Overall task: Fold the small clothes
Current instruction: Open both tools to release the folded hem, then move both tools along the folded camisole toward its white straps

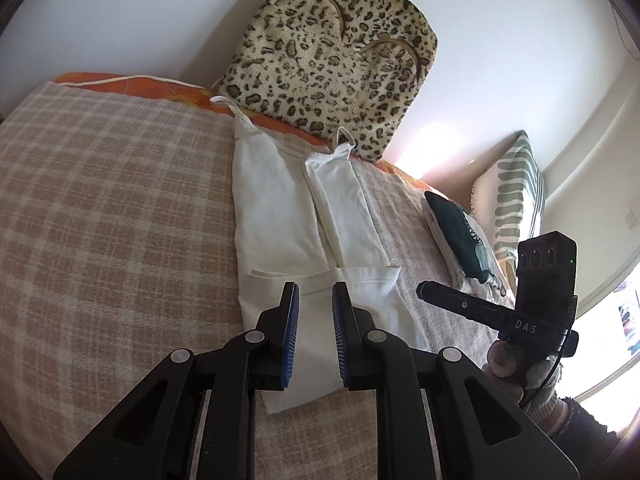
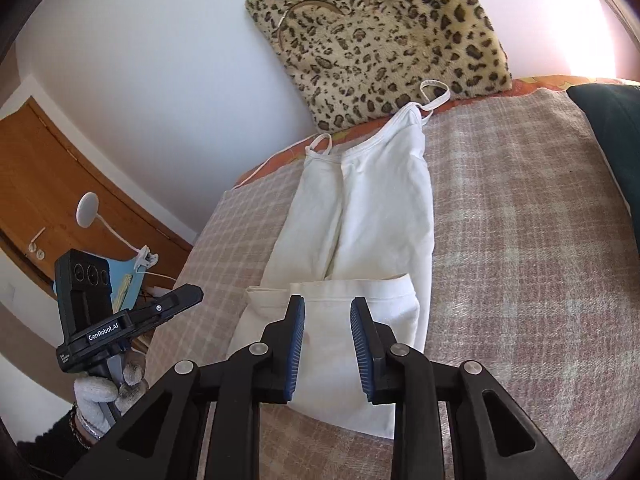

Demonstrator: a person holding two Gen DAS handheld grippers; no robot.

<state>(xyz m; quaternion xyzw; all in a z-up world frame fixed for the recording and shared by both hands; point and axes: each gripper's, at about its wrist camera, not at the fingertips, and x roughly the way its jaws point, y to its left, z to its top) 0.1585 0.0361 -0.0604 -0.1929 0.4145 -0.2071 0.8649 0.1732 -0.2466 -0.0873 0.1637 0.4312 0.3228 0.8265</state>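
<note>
- Lying lengthwise on the bed's plaid blanket [image 1: 100,200], the white camisole [image 1: 280,208] has its sides folded in and hem turned up.
- Left gripper [image 1: 315,292] hovers above the hem, fingers slightly parted, pinching nothing.
- Right gripper [image 2: 327,308] likewise, fingers apart and empty.

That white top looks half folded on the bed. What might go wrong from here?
1. The white strappy cotton top has its hem flap only loosely turned up; both sets of jaws stand open with nothing between them, so the flap may fall back.
2. Its thin shoulder straps lie against the leopard-print furry cushion and may stick out of the fold.
3. The checked beige blanket is soft, so closing jaws might pinch it too.
</note>
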